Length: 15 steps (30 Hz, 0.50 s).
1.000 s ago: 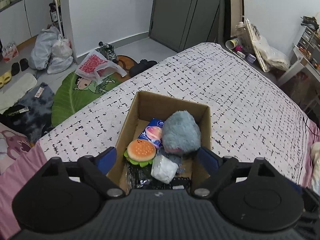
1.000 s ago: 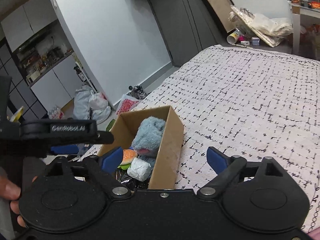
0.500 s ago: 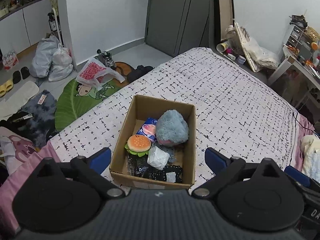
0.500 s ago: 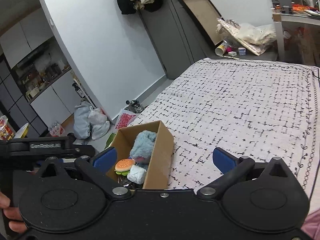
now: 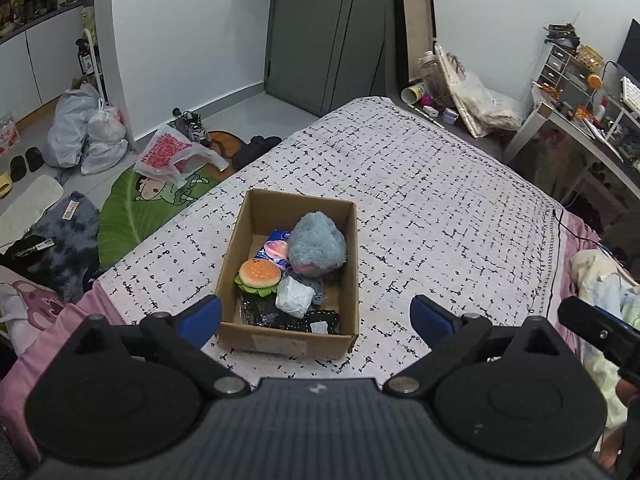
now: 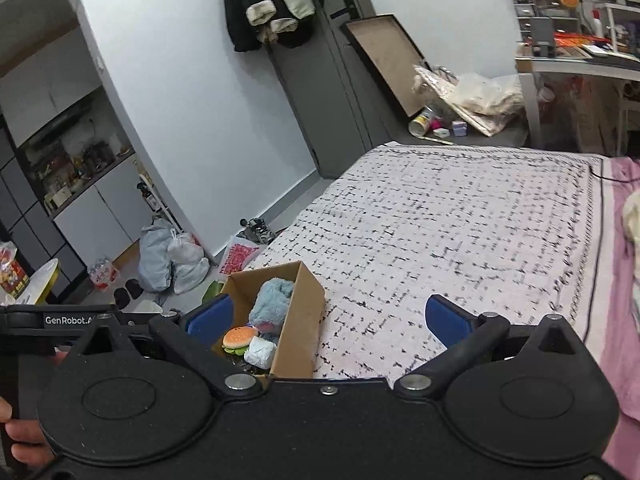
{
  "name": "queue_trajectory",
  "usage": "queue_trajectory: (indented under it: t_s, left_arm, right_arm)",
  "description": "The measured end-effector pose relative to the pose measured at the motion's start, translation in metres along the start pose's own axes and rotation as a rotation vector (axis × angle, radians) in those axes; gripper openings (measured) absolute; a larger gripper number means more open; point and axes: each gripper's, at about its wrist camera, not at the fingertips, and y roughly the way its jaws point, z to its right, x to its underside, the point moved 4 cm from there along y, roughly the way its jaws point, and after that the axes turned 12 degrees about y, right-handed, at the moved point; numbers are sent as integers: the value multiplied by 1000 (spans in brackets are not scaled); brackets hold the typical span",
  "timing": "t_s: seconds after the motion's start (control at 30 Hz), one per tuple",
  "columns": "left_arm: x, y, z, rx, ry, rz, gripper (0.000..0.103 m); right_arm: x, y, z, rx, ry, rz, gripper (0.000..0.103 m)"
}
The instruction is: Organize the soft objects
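An open cardboard box (image 5: 288, 342) stands on the black-and-white patterned bed (image 5: 440, 220). In it lie a fluffy grey-blue plush (image 5: 317, 246), a burger toy (image 5: 259, 274), a white crumpled pouch (image 5: 295, 298), a blue-pink packet (image 5: 275, 248) and something black (image 5: 272, 316). My left gripper (image 5: 316, 316) hovers above the box's near end, open and holding nothing. My right gripper (image 6: 326, 318) is open too, to the right of the box (image 6: 300, 332), where the plush (image 6: 272, 306) and burger (image 6: 239, 336) show again.
The bed's left edge drops to a floor strewn with bags (image 5: 86, 136), a leaf-shaped mat (image 5: 132, 208) and shoes. A desk (image 5: 580, 140) with clutter stands at the far right. A pale bundle of bedding (image 5: 592, 276) lies at the bed's right side. A hand (image 6: 20, 436) holds the left tool.
Both grippers have pulled back and up from the box, which now looks smaller and farther. The jaws of both have spread wider. The box's contents lie as before.
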Motion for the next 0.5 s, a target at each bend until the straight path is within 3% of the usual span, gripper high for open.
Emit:
queue_trajectory:
  t_s: [0.23, 0.5]
  left_arm:
    - [6, -20, 3, 15, 20, 23, 100]
    - [13, -35, 5, 15, 60, 30, 100]
  right_arm:
    - [6, -20, 5, 45, 14, -8, 103]
    - [14, -38, -6, 38, -11, -5, 103]
